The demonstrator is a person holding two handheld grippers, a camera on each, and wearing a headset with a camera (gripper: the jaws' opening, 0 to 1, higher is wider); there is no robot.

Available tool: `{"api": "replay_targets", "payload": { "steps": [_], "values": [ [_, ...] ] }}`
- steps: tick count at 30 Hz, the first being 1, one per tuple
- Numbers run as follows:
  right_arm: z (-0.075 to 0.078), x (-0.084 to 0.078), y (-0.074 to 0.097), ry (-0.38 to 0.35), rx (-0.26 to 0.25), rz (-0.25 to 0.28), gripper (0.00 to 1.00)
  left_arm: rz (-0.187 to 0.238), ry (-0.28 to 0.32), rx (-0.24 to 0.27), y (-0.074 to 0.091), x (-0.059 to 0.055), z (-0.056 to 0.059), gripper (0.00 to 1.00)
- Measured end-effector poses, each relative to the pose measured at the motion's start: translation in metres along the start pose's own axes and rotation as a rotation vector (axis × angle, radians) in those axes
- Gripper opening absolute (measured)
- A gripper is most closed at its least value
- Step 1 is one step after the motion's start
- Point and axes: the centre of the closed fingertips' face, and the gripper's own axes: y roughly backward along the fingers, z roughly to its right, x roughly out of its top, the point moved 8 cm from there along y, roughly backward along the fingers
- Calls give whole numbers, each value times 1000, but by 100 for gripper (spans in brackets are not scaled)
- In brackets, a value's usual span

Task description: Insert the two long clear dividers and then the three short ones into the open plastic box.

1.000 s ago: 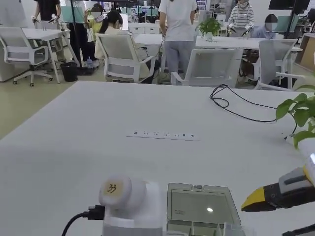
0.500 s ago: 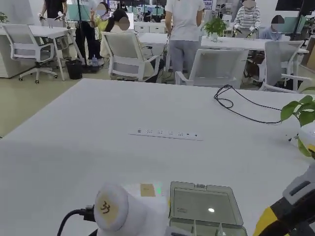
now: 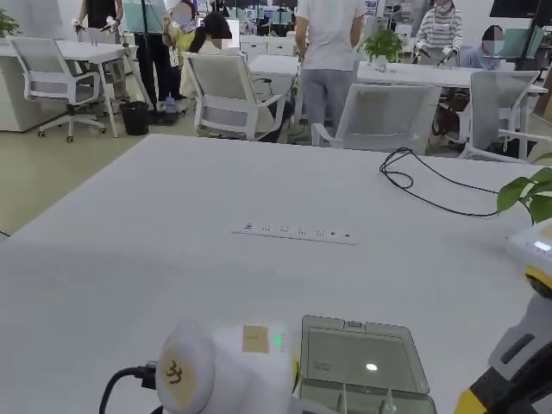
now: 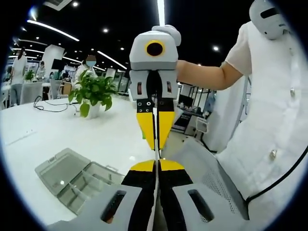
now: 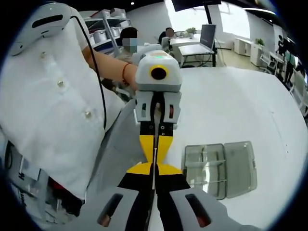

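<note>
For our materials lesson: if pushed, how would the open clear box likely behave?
The box looks thin, clear plastic, so probably light and apt to slide on the smooth table. Its lid lies open flat, so tipping seems unlikely.

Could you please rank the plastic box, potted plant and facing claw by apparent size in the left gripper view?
1. right claw, inflated by nearness to the camera
2. plastic box
3. potted plant

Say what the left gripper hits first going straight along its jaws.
The right gripper, whose shut tips face the left gripper almost tip to tip, though the gap is hard to judge. The box lies aside, out of that line.
</note>
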Motion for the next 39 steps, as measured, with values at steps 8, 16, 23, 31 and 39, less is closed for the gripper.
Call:
{"api": "replay_targets", "payload": {
  "steps": [8, 16, 23, 31, 39],
  "values": [
    [-1, 1, -1, 3, -1, 7, 3, -6, -14, 4, 1, 0, 0, 0],
    [3, -1, 0, 7, -13, 12, 3, -5, -3, 15, 1, 0, -2, 0],
    [7, -1, 4, 7, -22, 18, 3, -17, -1, 34, 4, -3, -5, 0],
    [9, 2, 8, 6, -50, 32, 3, -21, 11, 75, 10, -7, -9, 10],
    [16, 4, 14, -3, -107, 44, 3, -43, -3, 148, 22, -14, -18, 23]
  ]
}}
